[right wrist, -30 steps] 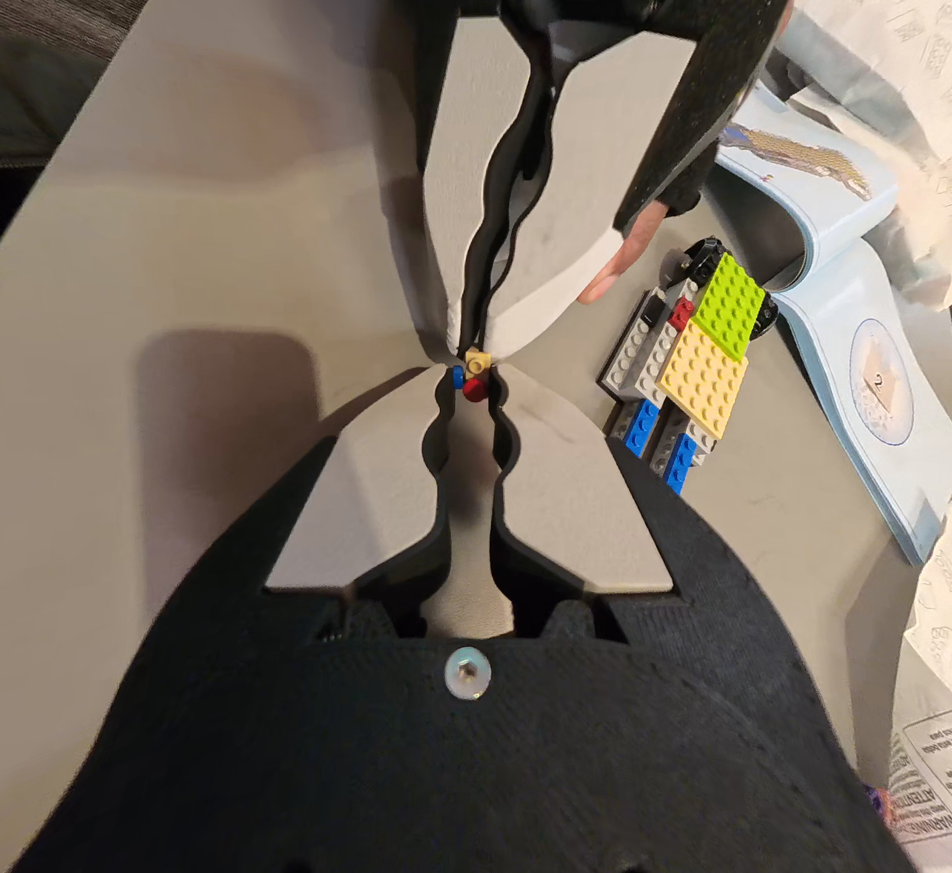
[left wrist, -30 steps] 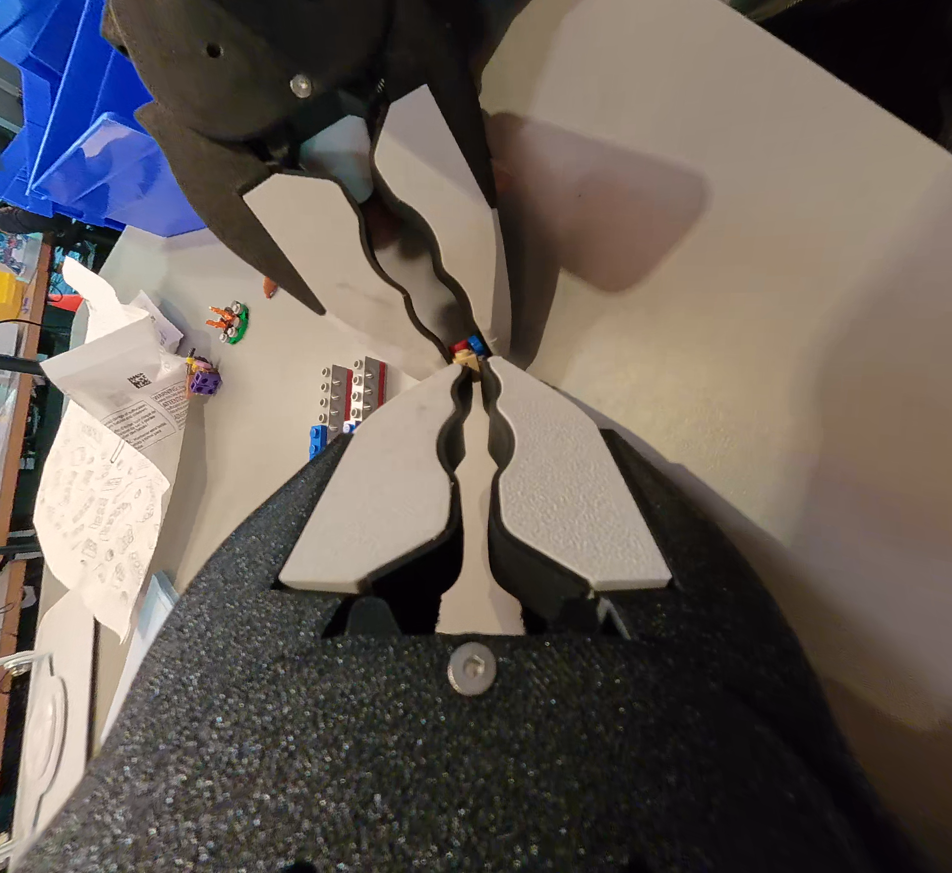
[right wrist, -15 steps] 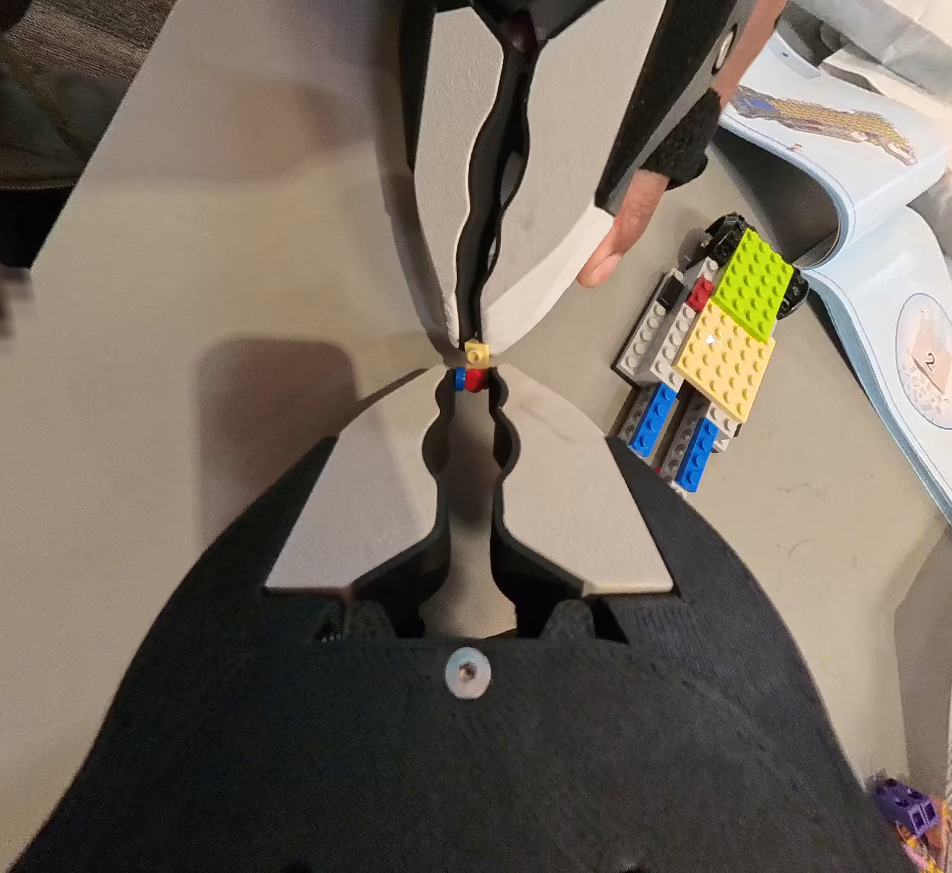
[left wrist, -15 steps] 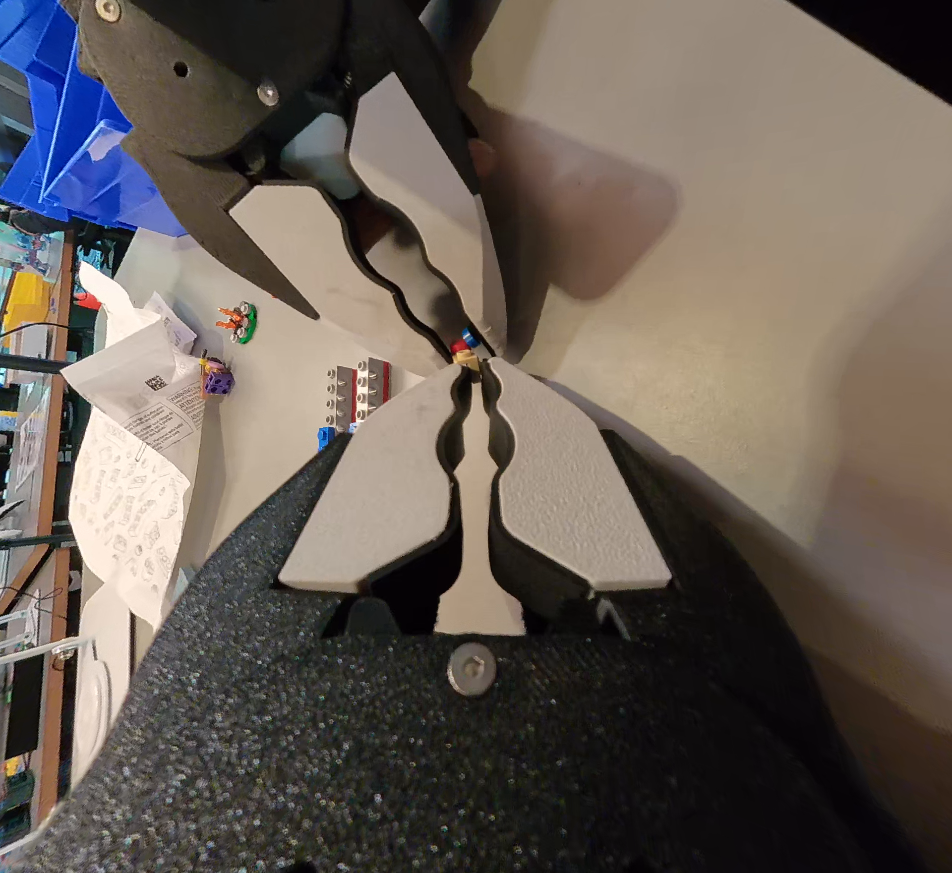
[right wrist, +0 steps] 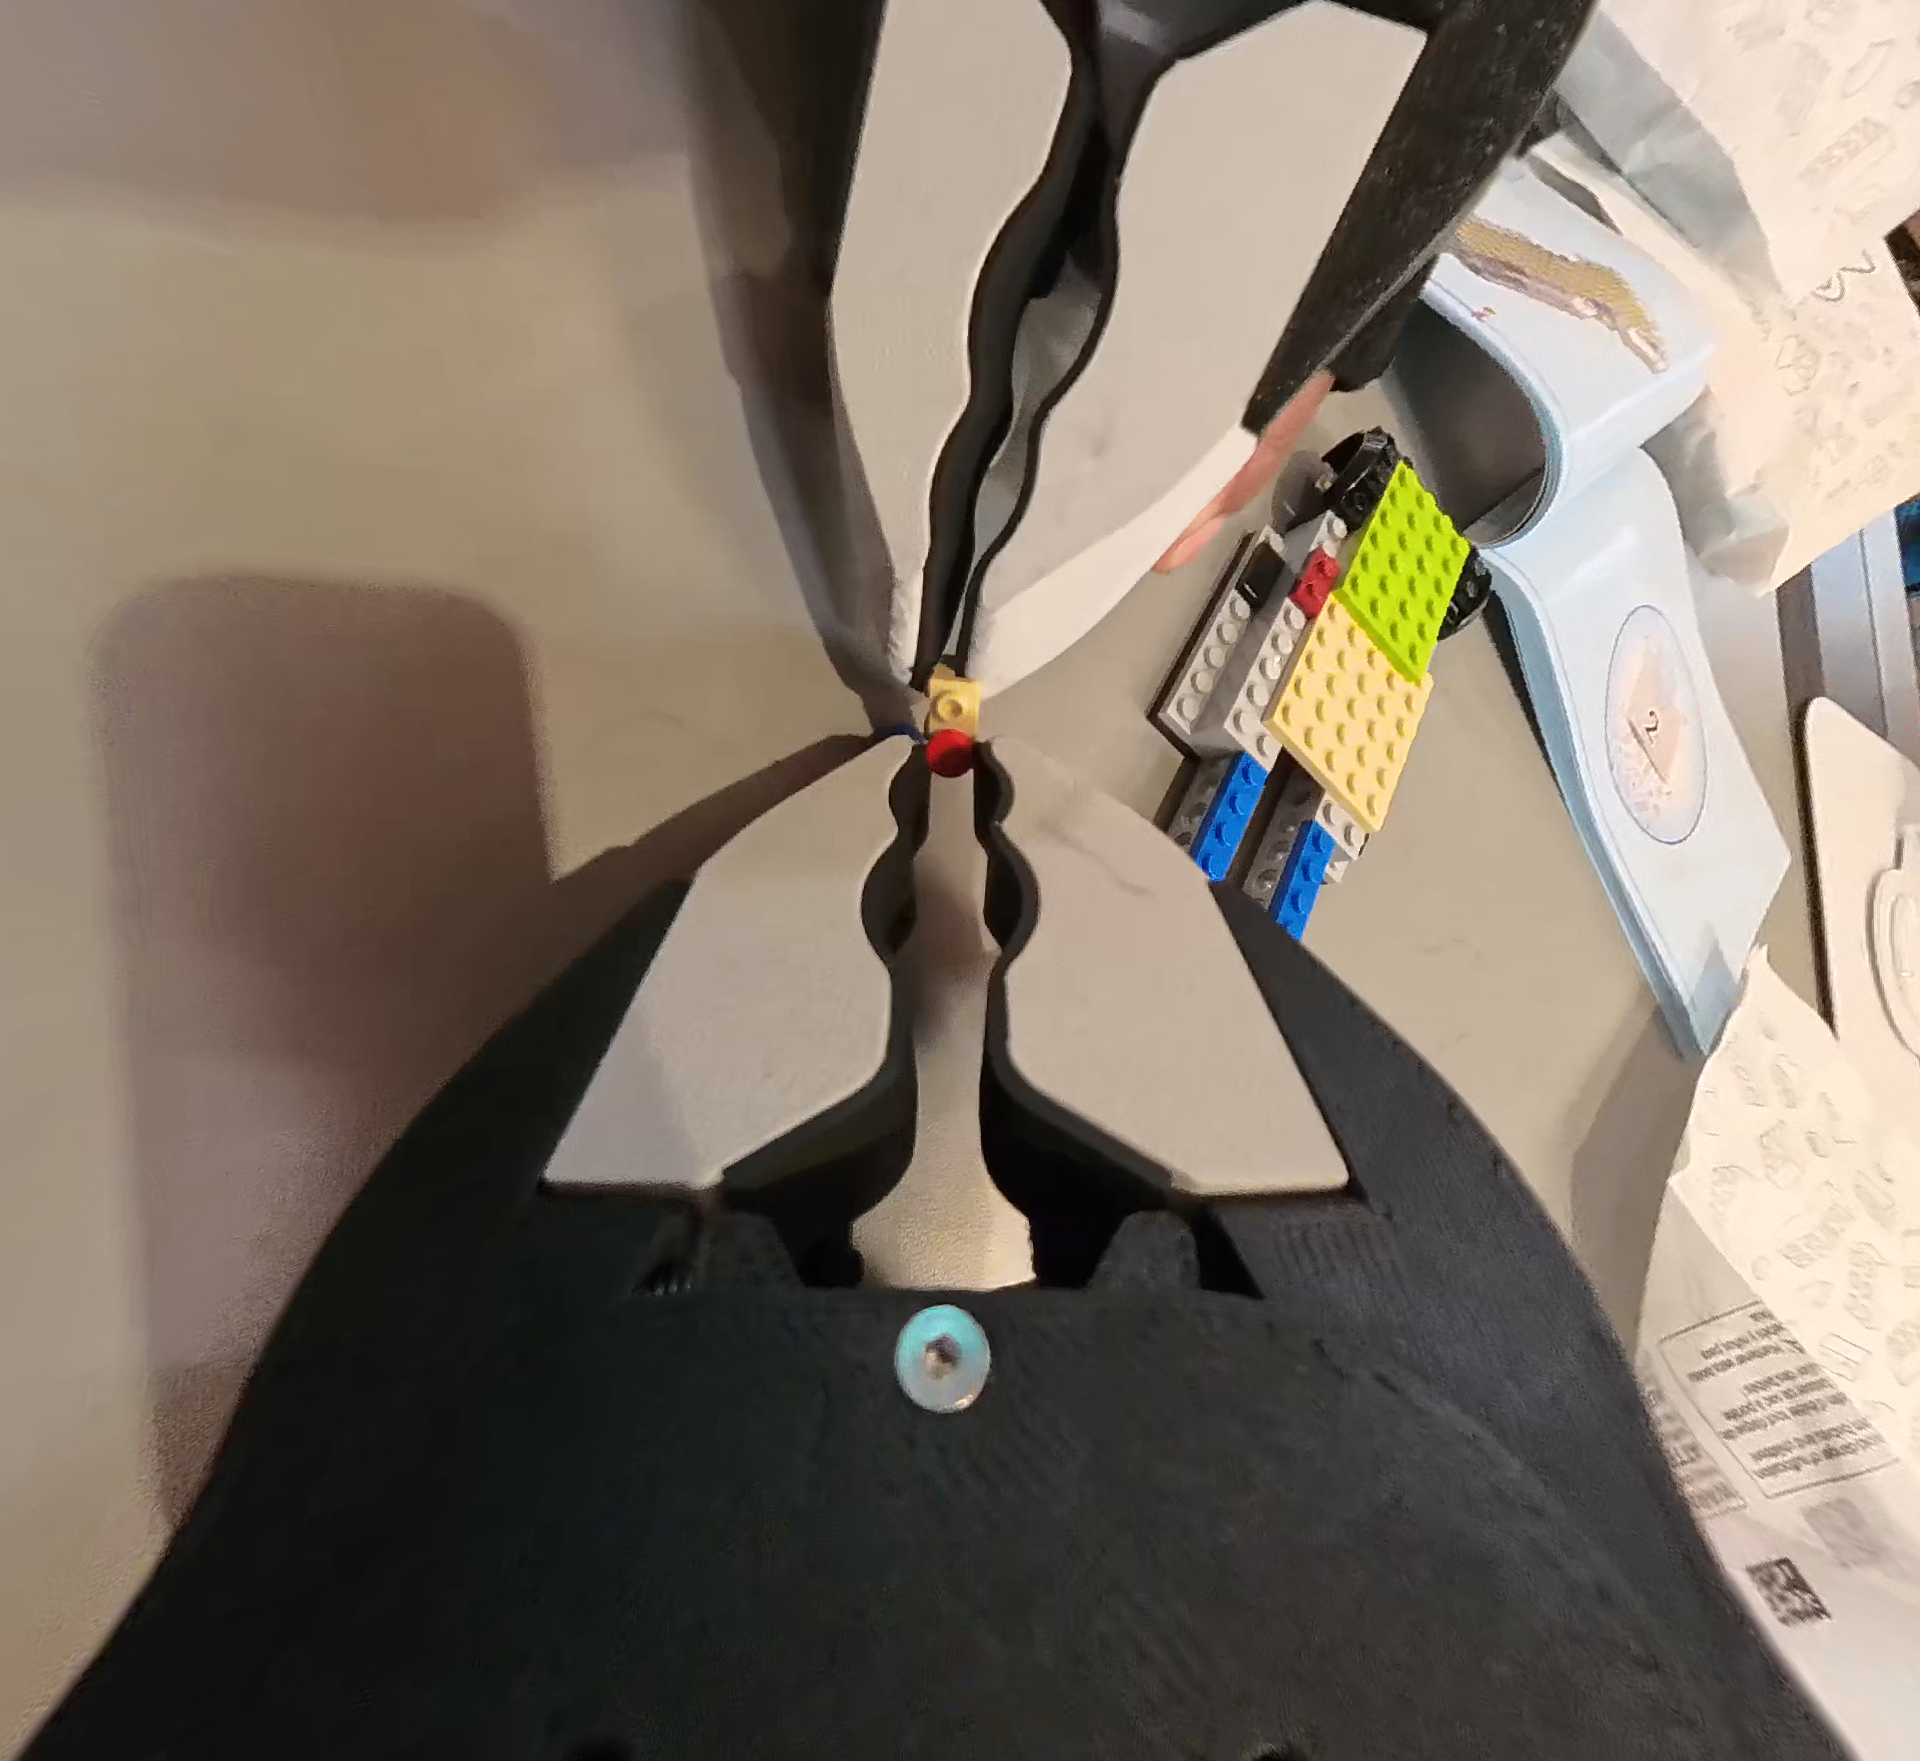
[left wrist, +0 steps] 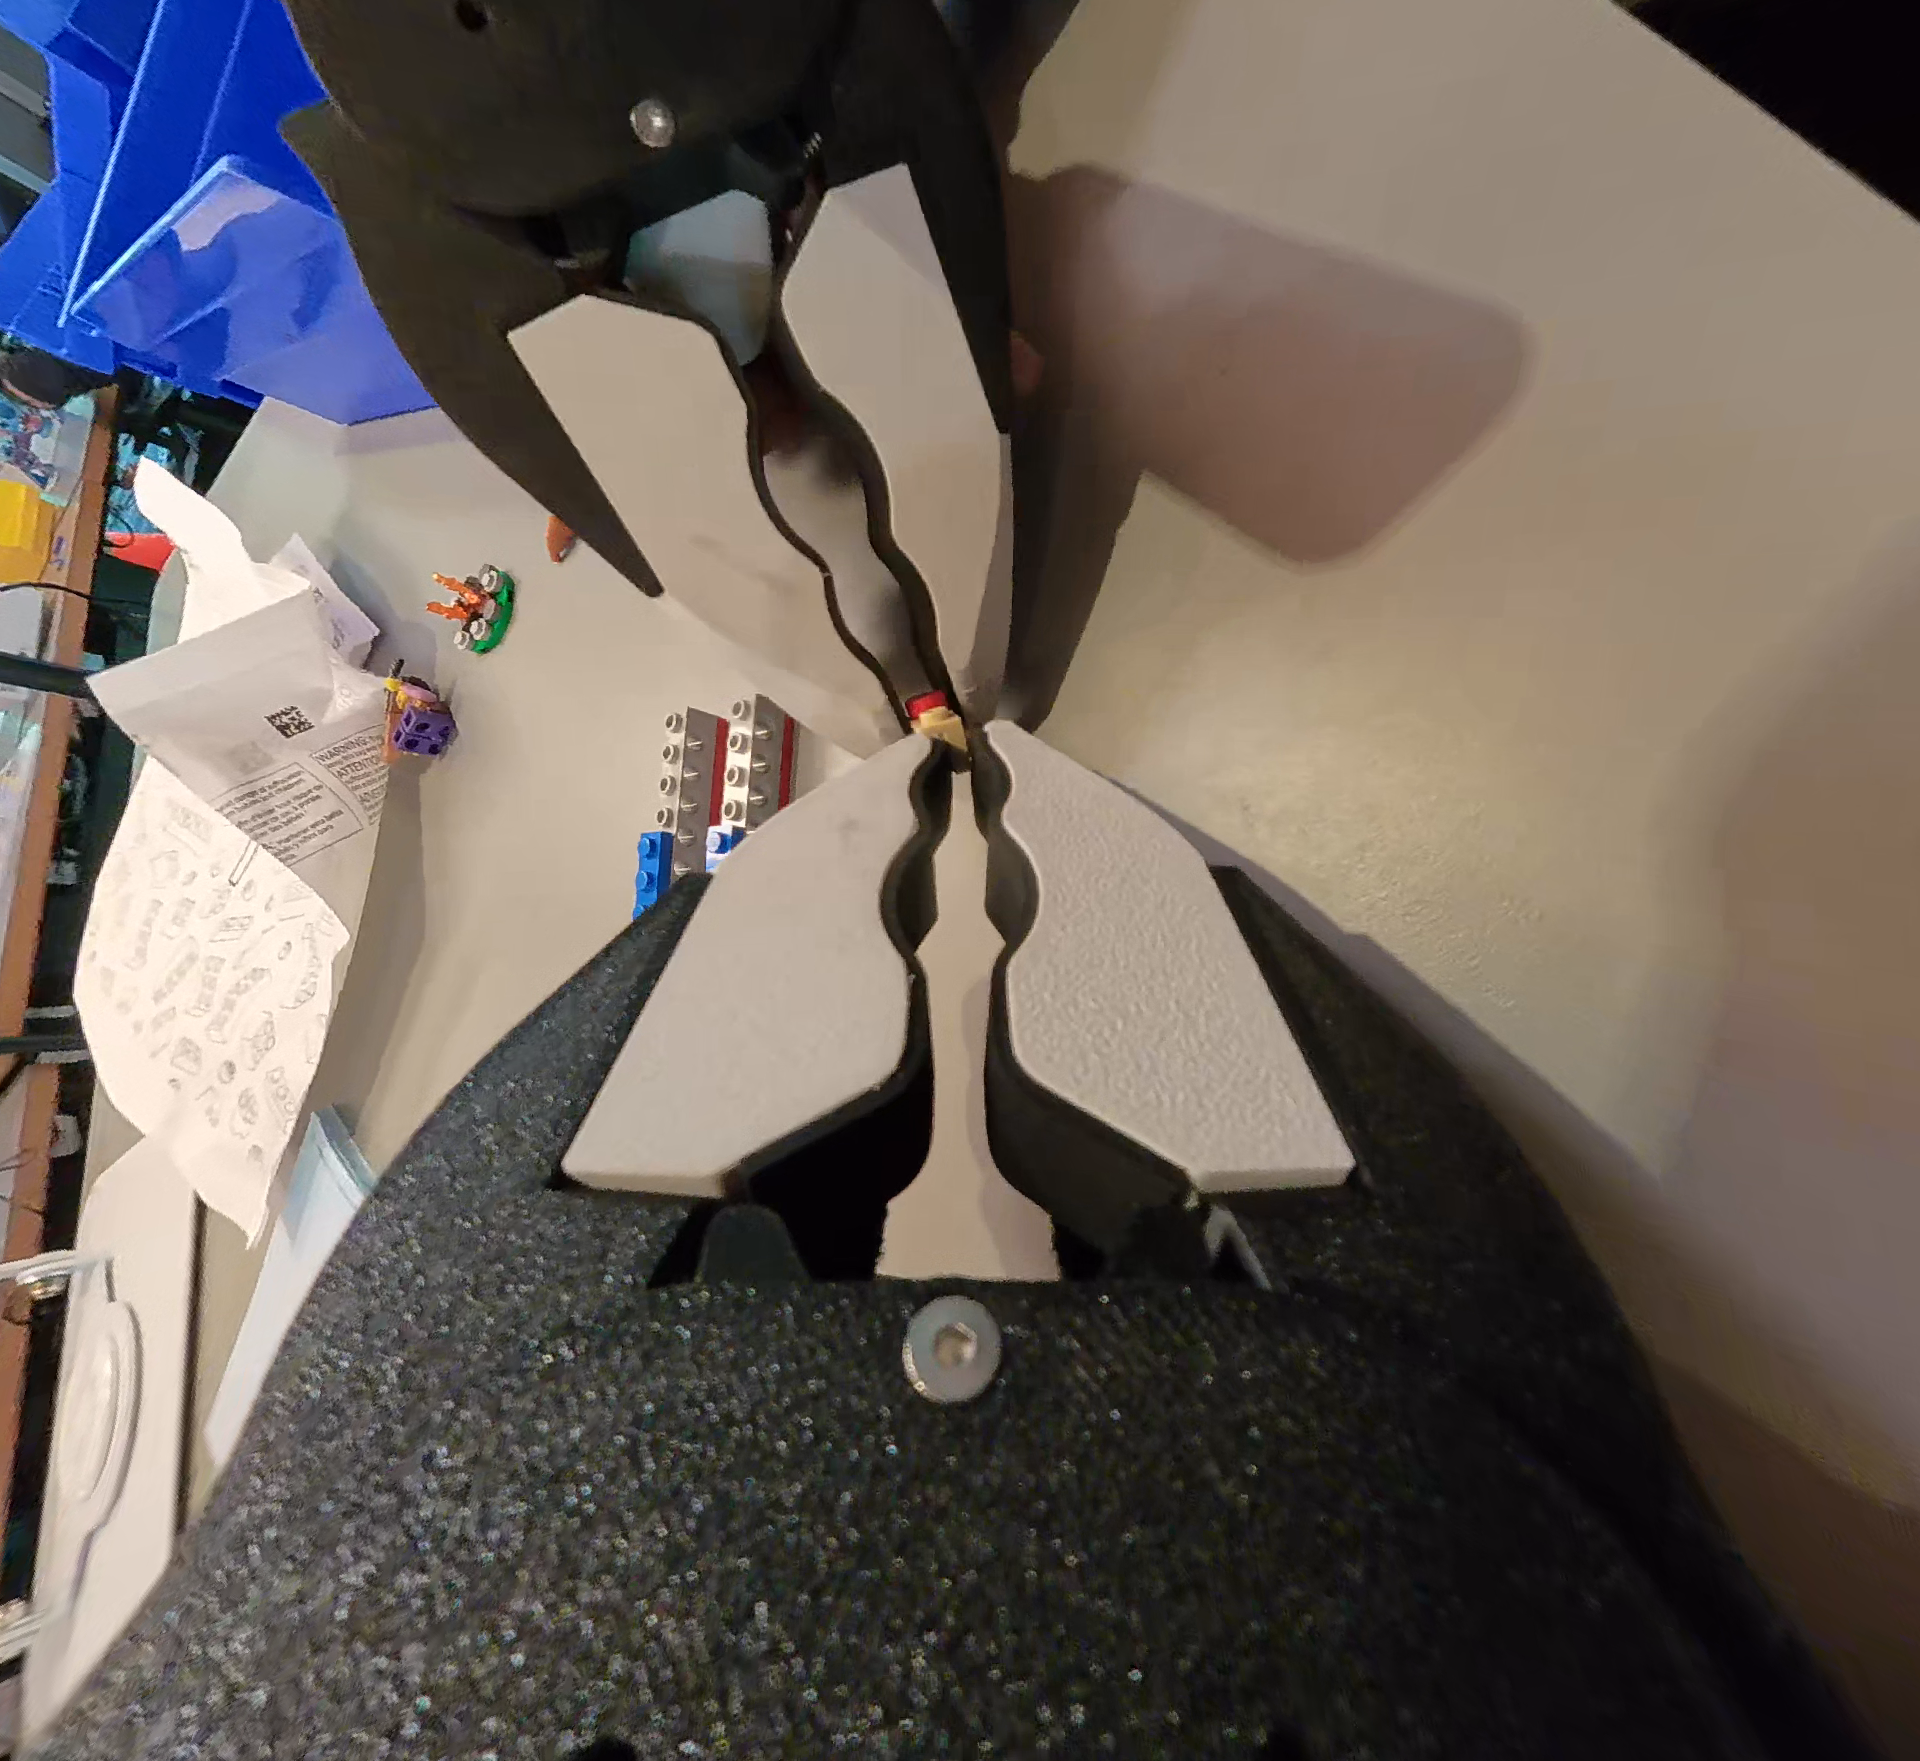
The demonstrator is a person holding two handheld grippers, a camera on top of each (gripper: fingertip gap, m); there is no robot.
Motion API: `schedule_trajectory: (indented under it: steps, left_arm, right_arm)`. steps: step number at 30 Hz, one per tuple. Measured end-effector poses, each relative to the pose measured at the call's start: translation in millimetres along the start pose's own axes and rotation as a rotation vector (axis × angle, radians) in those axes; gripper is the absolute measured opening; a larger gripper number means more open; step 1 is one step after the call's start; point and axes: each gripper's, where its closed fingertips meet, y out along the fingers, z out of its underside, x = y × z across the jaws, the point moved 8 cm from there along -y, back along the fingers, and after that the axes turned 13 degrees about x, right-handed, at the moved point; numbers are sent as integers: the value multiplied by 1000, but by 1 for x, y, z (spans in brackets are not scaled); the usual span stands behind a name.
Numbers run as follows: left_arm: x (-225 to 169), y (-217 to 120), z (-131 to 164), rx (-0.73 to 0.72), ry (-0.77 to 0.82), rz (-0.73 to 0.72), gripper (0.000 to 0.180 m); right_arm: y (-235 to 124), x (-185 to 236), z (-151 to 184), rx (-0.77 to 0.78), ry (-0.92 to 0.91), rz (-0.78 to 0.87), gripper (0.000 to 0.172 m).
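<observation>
Left claw (left wrist: 951, 755) pinches a tan brick (left wrist: 943, 730), right claw (right wrist: 951, 761) grips the red stud (right wrist: 948, 753) tip-to-tip above the counter (right wrist: 416, 361), so any twist could pop either tiny piece loose.

On your beige table (left wrist: 1455, 776) sits a grey, red and blue brick assembly (left wrist: 717, 776) topped with yellow and lime plates (right wrist: 1371, 662). Beside it you have an open booklet (right wrist: 1621, 693), printed paper sheets (left wrist: 218, 922) (crumpled), a purple piece (left wrist: 421, 729) and a green round piece (left wrist: 483, 610). Blue bins (left wrist: 156, 153) stand behind.
</observation>
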Motion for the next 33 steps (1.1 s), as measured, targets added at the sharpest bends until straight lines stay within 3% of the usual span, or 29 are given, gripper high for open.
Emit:
schedule_trajectory:
  steps: [6,11,27,30,33]
  left_arm:
    - [-9,-4,-7,61,200,-67,3]
    - [-12,-2,-12,112,268,-96,3]
    - [5,-3,9,88,-6,-42,3]
    - [10,-5,11,63,-63,-55,3]
    - [17,-10,12,34,-121,-81,3]
  right_arm:
    - [-2,4,-3,-25,1,-63,7]
    - [-3,4,0,-33,36,-127,7]
    - [-6,-3,10,-6,123,-65,7]
    - [-17,-12,18,-54,254,-3,7]
    - [-52,-27,31,-139,499,173,7]
